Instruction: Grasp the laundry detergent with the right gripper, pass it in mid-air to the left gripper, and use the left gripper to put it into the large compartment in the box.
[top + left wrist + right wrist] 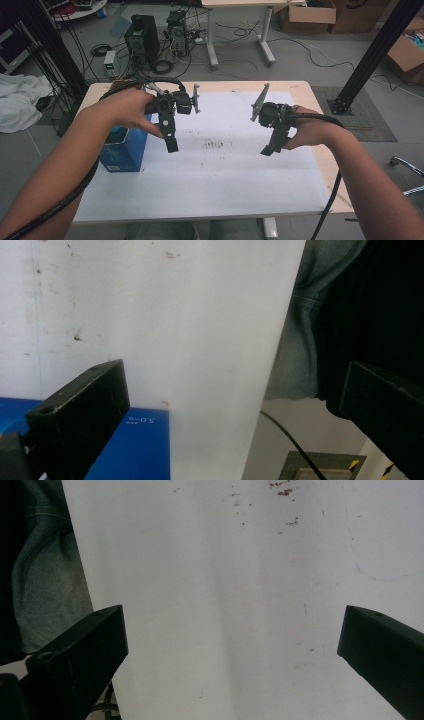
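I see the table [305, 92] w/ a white sheet [225, 180] over most of it, some dark marks [215, 145] near the sheet's middle. Blue box [122, 150] stands at the sheet's left edge, just below my left hand [125, 107]. No task thing named, so nothing to locate. Left gripper [171, 145] held above the sheet, right beside the box, jaws wide, nothing between them; box corner [135, 450] shows by its jaw in the left gripper view. Right gripper [270, 147] in right hand [307, 132] hangs over the sheet's right half, well apart from the left one, jaws wide, empty
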### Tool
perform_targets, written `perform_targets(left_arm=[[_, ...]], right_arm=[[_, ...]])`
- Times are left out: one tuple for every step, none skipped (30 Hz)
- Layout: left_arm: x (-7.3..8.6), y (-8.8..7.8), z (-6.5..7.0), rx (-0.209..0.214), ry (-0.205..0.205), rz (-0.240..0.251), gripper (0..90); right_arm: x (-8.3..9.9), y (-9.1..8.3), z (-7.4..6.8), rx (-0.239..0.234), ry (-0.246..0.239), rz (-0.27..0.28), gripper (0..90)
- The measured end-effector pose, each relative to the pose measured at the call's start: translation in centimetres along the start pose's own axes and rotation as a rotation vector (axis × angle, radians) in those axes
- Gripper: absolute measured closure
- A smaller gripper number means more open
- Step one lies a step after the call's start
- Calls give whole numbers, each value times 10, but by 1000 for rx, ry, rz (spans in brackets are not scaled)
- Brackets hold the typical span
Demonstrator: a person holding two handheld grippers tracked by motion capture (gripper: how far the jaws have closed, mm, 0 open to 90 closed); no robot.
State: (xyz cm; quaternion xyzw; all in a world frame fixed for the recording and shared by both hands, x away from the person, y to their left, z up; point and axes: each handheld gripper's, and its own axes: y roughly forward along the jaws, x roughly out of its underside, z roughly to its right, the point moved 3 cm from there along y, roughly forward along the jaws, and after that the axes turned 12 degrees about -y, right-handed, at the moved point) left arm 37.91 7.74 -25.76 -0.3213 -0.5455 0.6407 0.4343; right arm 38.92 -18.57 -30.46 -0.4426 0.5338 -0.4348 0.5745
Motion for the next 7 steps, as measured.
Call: perform_targets(left_arm=[[0,0,0,-1,3,-4,2],[0,0,1,-1,3,0,1],[0,-1,1,0,4,1,1],[0,-1,1,-1,6,5,2],[-1,-1,2,-1,6,8,1],[-1,-1,3,-2,4,7,2],[-1,-1,3,-4,7,2,2]], right_arm=[[0,0,0,1,-2,0,0],[0,-1,0,1,0,1,0],[0,-1,-1,1,1,3,0],[0,-1,-1,1,3,3,0],[0,-1,-1,2,3,2,0],[0,-2,-2,3,4,5,0],[0,-2,-2,3,5,2,0]])
